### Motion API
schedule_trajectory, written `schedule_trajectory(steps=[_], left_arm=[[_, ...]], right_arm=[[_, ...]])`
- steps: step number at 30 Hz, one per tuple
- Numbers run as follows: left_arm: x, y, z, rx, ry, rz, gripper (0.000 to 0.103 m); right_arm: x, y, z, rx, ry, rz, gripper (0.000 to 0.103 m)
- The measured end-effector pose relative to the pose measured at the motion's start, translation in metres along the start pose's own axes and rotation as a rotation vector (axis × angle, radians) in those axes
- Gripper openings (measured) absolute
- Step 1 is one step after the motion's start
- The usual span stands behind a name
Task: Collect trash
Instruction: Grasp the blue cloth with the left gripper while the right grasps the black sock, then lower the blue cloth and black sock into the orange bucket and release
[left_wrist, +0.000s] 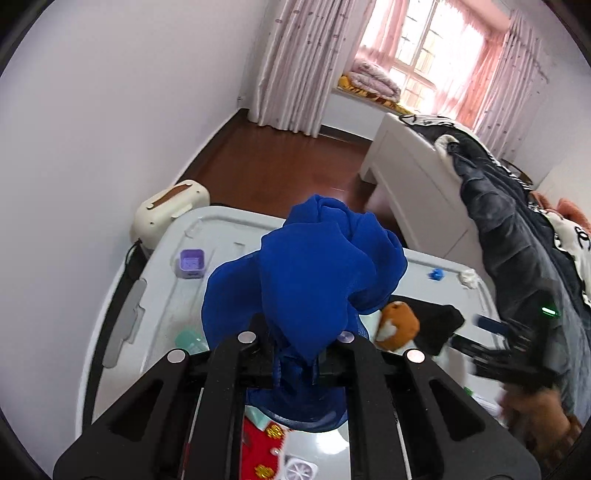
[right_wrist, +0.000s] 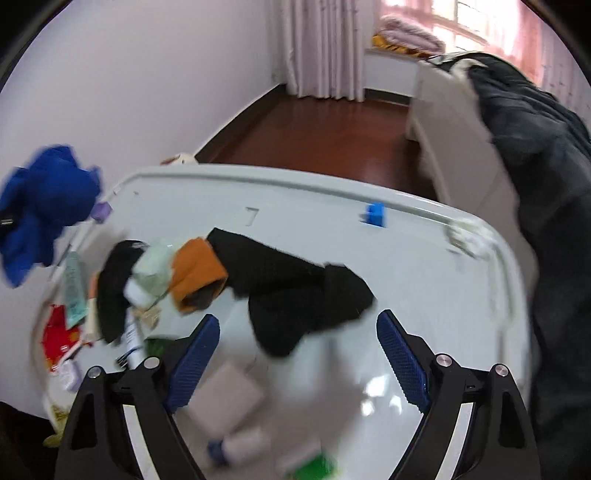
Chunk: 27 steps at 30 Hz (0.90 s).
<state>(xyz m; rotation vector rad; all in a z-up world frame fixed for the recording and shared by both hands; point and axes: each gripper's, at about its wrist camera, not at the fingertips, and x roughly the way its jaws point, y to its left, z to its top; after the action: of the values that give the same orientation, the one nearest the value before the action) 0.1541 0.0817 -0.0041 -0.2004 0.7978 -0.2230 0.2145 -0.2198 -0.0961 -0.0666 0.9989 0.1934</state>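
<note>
My left gripper (left_wrist: 299, 343) is shut on a bunched blue cloth (left_wrist: 314, 273), which hangs lifted above the white plastic lid (left_wrist: 229, 236); the cloth hides the fingertips. The same blue cloth (right_wrist: 40, 206) shows at the far left of the right wrist view. My right gripper (right_wrist: 299, 362) stands wide open, low over the lid, with nothing pressed between its blue pads (right_wrist: 195, 362). Just ahead of it lies a black cloth (right_wrist: 295, 295) beside an orange-brown sock (right_wrist: 197, 277). In the left wrist view the right gripper (left_wrist: 491, 332) appears blurred at the right.
Small litter lies on the lid: a purple box (left_wrist: 192, 263), a blue block (right_wrist: 375, 214), a crumpled white tissue (right_wrist: 467, 236), a red packet (left_wrist: 258, 450), a green tube (right_wrist: 74, 288). A cream bin (left_wrist: 170, 210) stands behind the lid. A white bed (left_wrist: 413, 177) with dark bedding is at the right.
</note>
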Motion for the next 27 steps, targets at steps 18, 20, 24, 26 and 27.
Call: schedule_trajectory(steps=[18,20,24,26,27], left_arm=[[0.013,-0.025,-0.008,0.07,0.045,-0.077,0.011],[0.01,-0.027,-0.009,0.074,0.039,-0.085,0.011],[-0.006,-0.034,-0.011,0.082,0.019,-0.111,0.011],[-0.021,-0.043,-0.016,0.104,0.003,-0.128,0.011],[-0.027,-0.045,-0.019,0.114,-0.001,-0.134,0.011]], right_arm=[[-0.016,-0.017,0.012,0.033,-0.052,-0.167,0.017],[-0.038,-0.017,0.012,0.04,-0.086,-0.167,0.017],[-0.084,-0.013,0.008,0.039,-0.148,-0.187,0.017],[-0.11,-0.01,0.002,0.035,-0.176,-0.19,0.017],[-0.122,-0.008,0.0,0.032,-0.188,-0.187,0.017]])
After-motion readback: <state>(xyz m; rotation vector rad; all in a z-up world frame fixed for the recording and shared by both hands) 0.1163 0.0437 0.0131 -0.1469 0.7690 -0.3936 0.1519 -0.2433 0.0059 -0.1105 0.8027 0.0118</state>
